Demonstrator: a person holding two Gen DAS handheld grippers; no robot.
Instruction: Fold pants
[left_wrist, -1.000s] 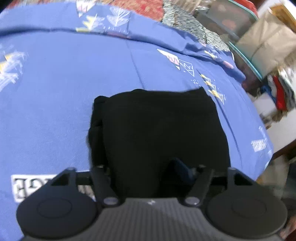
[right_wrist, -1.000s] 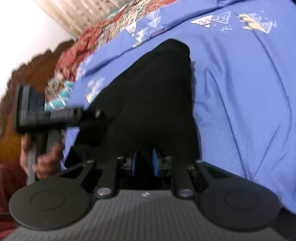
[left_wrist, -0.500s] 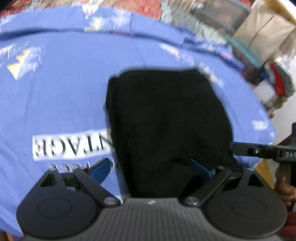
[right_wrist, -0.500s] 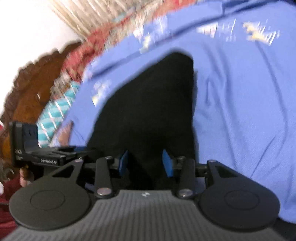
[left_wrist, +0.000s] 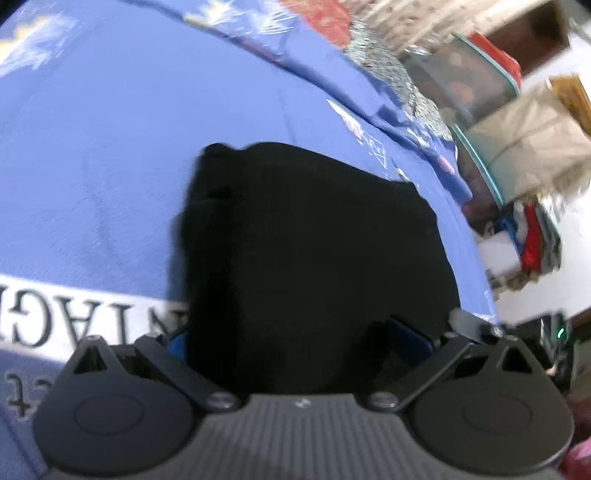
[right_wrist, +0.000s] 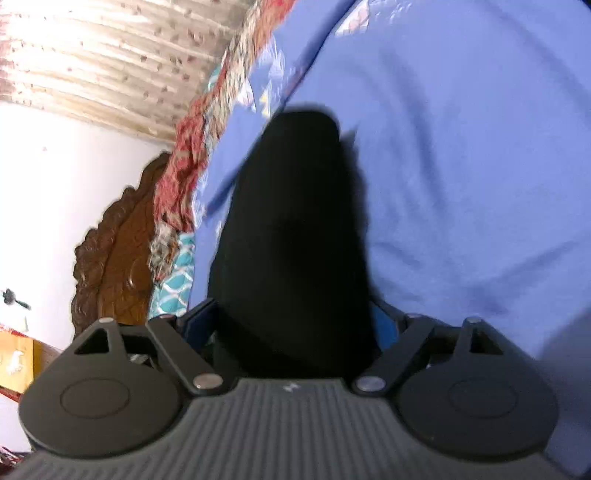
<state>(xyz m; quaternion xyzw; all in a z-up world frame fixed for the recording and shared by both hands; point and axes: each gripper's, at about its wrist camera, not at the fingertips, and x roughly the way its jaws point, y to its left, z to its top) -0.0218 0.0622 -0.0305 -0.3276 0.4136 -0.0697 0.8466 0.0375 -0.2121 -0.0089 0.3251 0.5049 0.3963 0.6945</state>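
Already the pants (left_wrist: 314, 258) look like a compact black bundle, lying on the blue bedspread (left_wrist: 110, 166) of the bed, near the edge closest to both cameras. In the left wrist view the bundle is a squarish stack with layered edges showing along its left side, which suggests several folds are in place. It partly covers the white band of lettering (left_wrist: 74, 317) printed on the spread.

The left hand-held gripper (left_wrist: 299, 339) has its jaws spread wide, one blue pad on each side of the near end of the bundle; nothing is pinched between them. The right hand-held gripper (right_wrist: 291, 325) is likewise wide apart, its blue pads flanking the cloth's near end without closing on it (the fabric fills the gap, so contact with the pads cannot be ruled out). From this side the pants (right_wrist: 295, 229) appear as a long narrow shape running away toward the carved wooden headboard (right_wrist: 110, 251) and the patterned red quilt (right_wrist: 184, 147).

My guess is that both tools sit at the same end of the stack for a reason: either to take hold for one last fold or to let the finished bundle settle flat. Motion blur keeps finer detail out of reach.
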